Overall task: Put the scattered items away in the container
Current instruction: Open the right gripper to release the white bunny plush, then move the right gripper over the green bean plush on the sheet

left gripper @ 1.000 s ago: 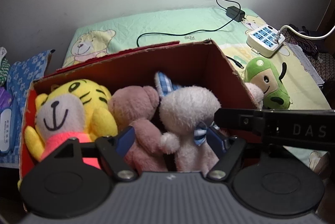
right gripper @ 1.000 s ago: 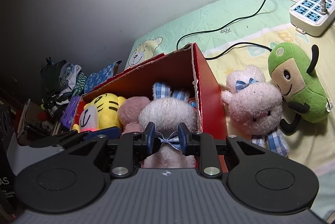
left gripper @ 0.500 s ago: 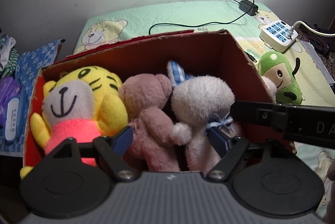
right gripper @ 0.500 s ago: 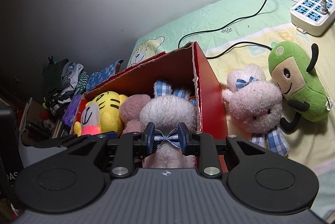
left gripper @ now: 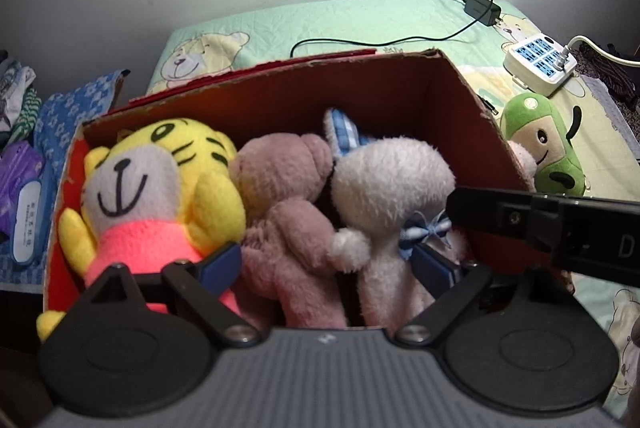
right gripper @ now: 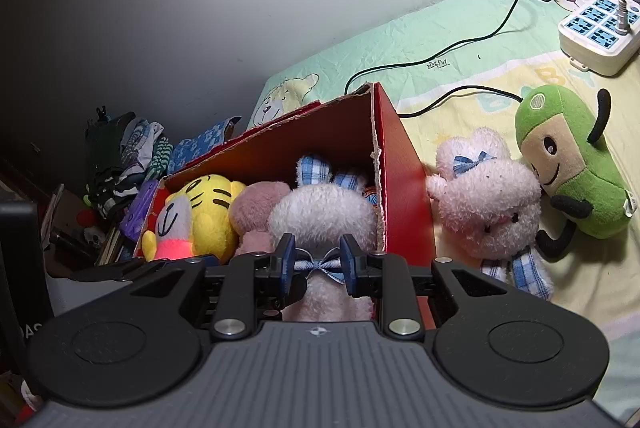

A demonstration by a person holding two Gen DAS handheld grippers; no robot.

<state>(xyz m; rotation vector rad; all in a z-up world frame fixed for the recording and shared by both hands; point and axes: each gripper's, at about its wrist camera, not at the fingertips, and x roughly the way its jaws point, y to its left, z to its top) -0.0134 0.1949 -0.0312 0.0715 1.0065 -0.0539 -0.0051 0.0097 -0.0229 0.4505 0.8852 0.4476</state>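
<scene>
Inside the red box (right gripper: pixel 332 132), my right tongs (right gripper: pixel 318 262) pinch the white rabbit (right gripper: pixel 324 216) by its bow; lifting would drag it out, while my left tongs (left gripper: pixel 328 264) are opening around the pink bear (left gripper: pixel 288 212) at 6 o'clock.

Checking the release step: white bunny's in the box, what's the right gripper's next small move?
Probably open the right gripper: its pads pinch the white bunny's bow, and the bunny already sits inside the red box. The left gripper is already opening, clear of it.

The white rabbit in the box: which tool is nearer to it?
Right. The right tool is pinched at the white rabbit's bow. The left tool straddles both it and the pink bear, its jaws opening, pads clear.
</scene>
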